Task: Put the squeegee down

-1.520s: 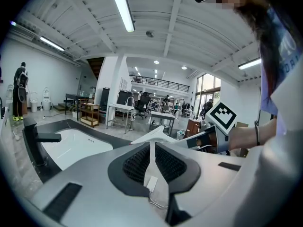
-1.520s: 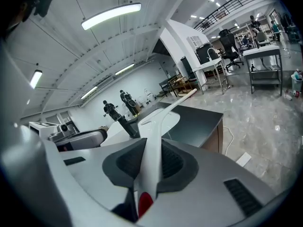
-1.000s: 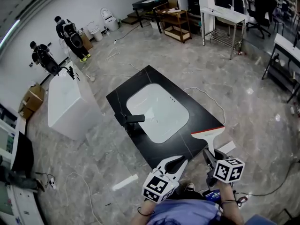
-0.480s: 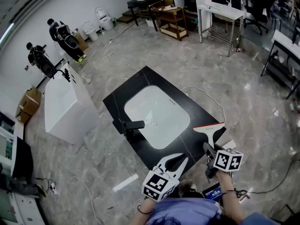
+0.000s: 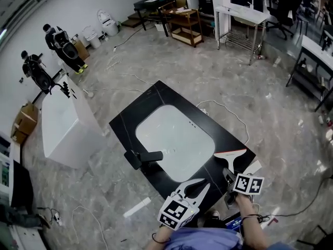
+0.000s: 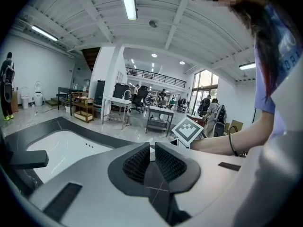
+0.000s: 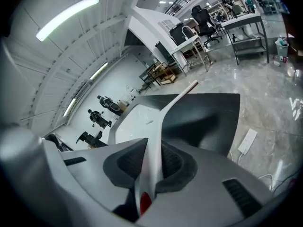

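Note:
The squeegee [image 5: 230, 155] is white with a red-edged blade. Its handle is clamped in my right gripper [image 5: 228, 177], and the blade hangs over the near right corner of the black countertop [image 5: 156, 95]. In the right gripper view the handle [image 7: 165, 112] runs out from between the pads of the right gripper [image 7: 150, 157] toward the counter. My left gripper [image 5: 200, 184] hovers at the counter's near edge, left of the squeegee. In its own view the left gripper [image 6: 152, 162] is shut with nothing between the pads.
A white basin [image 5: 174, 134] is sunk into the countertop, and a black faucet [image 5: 143, 158] stands at its near left side. A white block [image 5: 62, 124] stands to the left. A power strip [image 7: 247, 142] and cables lie on the floor at the right. Metal tables [image 5: 239, 14] stand far back.
My right gripper has sunk and rolled with the squeegee, bringing the blade lower over the counter's near right corner. My left gripper has shifted along the counter's near edge.

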`<state>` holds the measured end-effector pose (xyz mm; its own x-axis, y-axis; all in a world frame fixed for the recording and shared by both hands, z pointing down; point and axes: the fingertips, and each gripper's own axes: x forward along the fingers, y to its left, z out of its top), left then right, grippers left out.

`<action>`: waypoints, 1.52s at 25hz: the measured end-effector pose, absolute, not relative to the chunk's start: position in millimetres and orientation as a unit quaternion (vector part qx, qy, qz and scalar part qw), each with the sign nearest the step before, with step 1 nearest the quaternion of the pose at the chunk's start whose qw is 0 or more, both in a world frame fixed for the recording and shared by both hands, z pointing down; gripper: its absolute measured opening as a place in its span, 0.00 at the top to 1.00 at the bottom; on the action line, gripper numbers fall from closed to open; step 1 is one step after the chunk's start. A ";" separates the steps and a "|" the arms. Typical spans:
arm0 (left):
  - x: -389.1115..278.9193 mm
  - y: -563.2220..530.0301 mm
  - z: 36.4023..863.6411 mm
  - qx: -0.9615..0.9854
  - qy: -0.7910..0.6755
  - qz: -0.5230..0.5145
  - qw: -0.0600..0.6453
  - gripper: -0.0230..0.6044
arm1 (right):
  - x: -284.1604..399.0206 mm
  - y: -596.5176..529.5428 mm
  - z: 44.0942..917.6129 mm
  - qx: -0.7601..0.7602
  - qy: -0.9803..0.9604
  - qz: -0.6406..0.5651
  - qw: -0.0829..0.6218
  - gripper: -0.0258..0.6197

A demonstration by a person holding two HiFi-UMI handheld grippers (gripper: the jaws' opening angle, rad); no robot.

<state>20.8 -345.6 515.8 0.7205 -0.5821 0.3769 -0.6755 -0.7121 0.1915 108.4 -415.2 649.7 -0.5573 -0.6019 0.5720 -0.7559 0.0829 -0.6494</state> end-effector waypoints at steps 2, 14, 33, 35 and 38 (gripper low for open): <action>14.3 -349.9 518.5 0.914 -0.342 0.144 0.165 0.91 | 106.0 -422.0 659.6 0.471 -0.722 0.499 0.085 0.87; -29.0 -371.1 529.1 0.909 -0.352 0.135 0.176 0.91 | 100.8 -441.1 691.6 0.503 -0.701 0.492 0.115 0.87; -41.9 -376.5 528.2 0.904 -0.371 0.116 0.180 0.91 | 108.3 -424.1 690.2 0.504 -0.728 0.397 0.244 0.48; -39.9 -373.6 527.8 0.903 -0.373 0.115 0.180 0.91 | 116.3 -420.8 681.1 0.506 -0.731 0.385 0.247 0.48; -37.2 -371.0 528.2 0.901 -0.378 0.116 0.179 0.91 | 122.5 -420.6 663.1 0.505 -0.743 0.376 0.227 0.48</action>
<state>-37.2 -371.0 528.2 0.6879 -0.6390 0.3442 -0.7220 -0.6510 0.2343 122.5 -420.6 663.1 -0.3865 -0.5808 0.7164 -0.9213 0.2069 -0.3293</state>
